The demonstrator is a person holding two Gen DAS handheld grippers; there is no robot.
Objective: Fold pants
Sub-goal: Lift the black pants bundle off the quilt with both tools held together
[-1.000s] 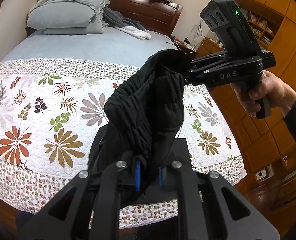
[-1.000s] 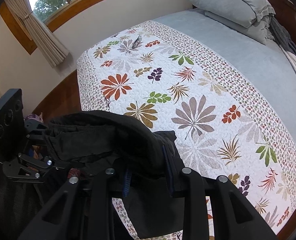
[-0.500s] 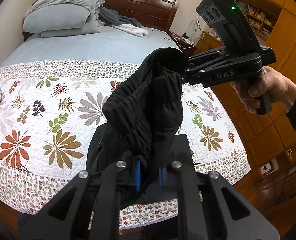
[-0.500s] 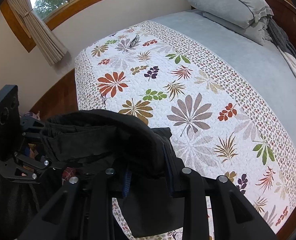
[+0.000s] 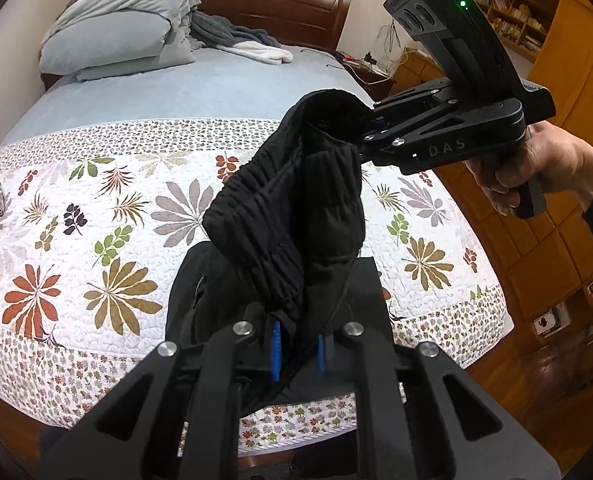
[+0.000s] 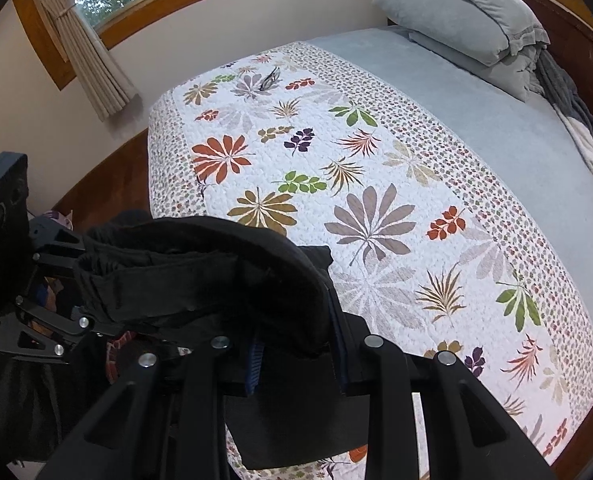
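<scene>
Since a second ago I have carried the black pants (image 5: pixel 296 216) a little forward over the quilt (image 5: pixel 96 200), and the pillows (image 5: pixel 116 36) sit higher in the left wrist frame; my grips have not changed. My left gripper (image 5: pixel 298 350), at the bottom centre of its own view, is clamped on one bunch of waistband. My right gripper (image 5: pixel 370 130), upper right of that view with my hand (image 5: pixel 536 168) behind it, pinches the other end. The pants hang between them, doubled and slack, their lower cloth draped against the near edge of the bed.

I judge this the laying-out step: the fold proper is not yet begun. Next I should spread my two grips apart to draw the waistband taut, then lower the pants flat on the quilt.

The quilt's middle looks open. A small dark object (image 6: pixel 270 78) lies near the far edge, the grey blanket (image 6: pixel 568 96) by the pillows; both are well apart from me.
</scene>
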